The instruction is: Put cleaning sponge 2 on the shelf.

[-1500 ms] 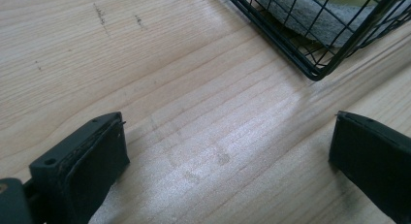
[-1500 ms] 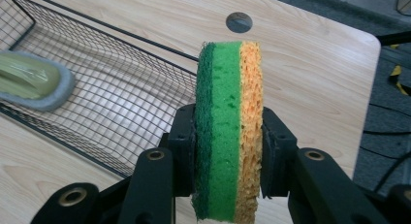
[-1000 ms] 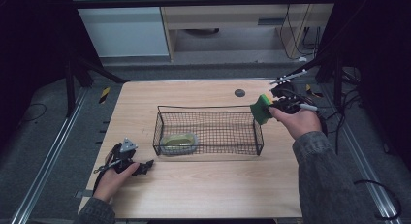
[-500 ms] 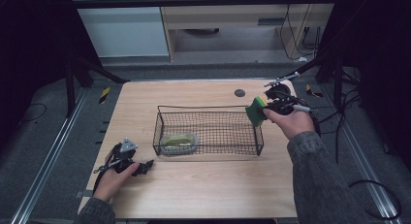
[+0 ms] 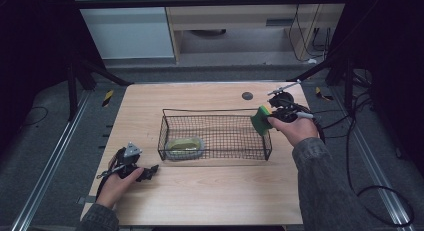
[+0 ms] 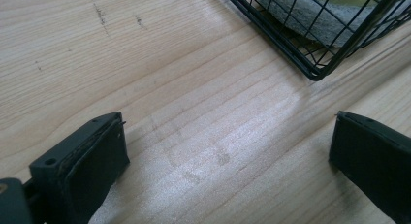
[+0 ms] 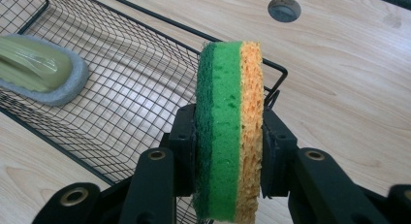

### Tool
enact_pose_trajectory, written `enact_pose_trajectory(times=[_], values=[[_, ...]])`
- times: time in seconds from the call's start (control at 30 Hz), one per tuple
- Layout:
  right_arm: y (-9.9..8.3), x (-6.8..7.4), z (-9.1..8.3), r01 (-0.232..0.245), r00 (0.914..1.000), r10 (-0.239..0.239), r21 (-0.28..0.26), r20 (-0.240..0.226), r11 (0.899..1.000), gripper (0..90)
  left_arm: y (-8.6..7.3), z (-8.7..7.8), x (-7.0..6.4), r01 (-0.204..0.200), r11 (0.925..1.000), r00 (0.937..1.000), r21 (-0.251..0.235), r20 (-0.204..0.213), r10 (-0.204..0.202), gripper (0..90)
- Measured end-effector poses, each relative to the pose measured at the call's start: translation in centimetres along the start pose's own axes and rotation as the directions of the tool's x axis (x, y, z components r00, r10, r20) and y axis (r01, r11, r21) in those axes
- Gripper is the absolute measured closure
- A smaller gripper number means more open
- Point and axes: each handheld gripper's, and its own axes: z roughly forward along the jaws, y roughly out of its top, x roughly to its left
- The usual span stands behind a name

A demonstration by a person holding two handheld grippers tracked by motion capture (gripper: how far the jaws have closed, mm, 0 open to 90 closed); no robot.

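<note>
A green and orange sponge (image 7: 230, 127) stands on edge between the jaws of my right gripper (image 7: 228, 151), which is shut on it. In the high view the sponge (image 5: 261, 120) hangs over the right end of a black wire basket (image 5: 216, 114), with the right gripper (image 5: 274, 115) just behind it. A grey-edged scrubber with a pale green top (image 5: 184, 146) lies in the basket's left part, also seen as the scrubber (image 7: 39, 69). My left gripper (image 5: 147, 172) rests on the table near its front left, open, jaws wide apart over bare wood (image 6: 213, 151).
A round dark hole (image 5: 247, 96) sits in the wooden table (image 5: 210, 196) behind the basket. The basket's corner (image 6: 315, 64) lies just ahead of the left gripper. Cables (image 5: 350, 141) trail off the right side. Dark frame legs stand at both sides.
My right gripper has carried the sponge leftward and slightly toward the basket's right end. The left gripper has stayed where it was.
</note>
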Motion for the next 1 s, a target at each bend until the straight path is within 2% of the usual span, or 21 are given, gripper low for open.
enact_pose_trajectory(times=[0.33, 0.77, 1.0], values=[[-0.2, -0.1, 1.5, 0.010, 0.9999, -0.010, 0.030, 0.010, 0.999, 65.0, 0.0, 0.0, 0.0, 0.000, 1.0000, 1.0000, 0.000, 0.000, 0.000, 0.0], [-1.1, -0.7, 3.5, -0.025, 0.9996, 0.025, 0.065, 0.009, 0.998, 65.1, 0.0, 0.0, 0.0, 0.003, 1.0000, 1.0000, 0.000, 0.001, -0.003, 0.0], [-1.4, -0.6, 4.3, -0.024, 0.9996, 0.023, 0.079, 0.017, 0.997, 65.1, 0.0, 0.0, 0.0, 0.003, 1.0000, 1.0000, 0.000, 0.001, -0.003, 0.0]])
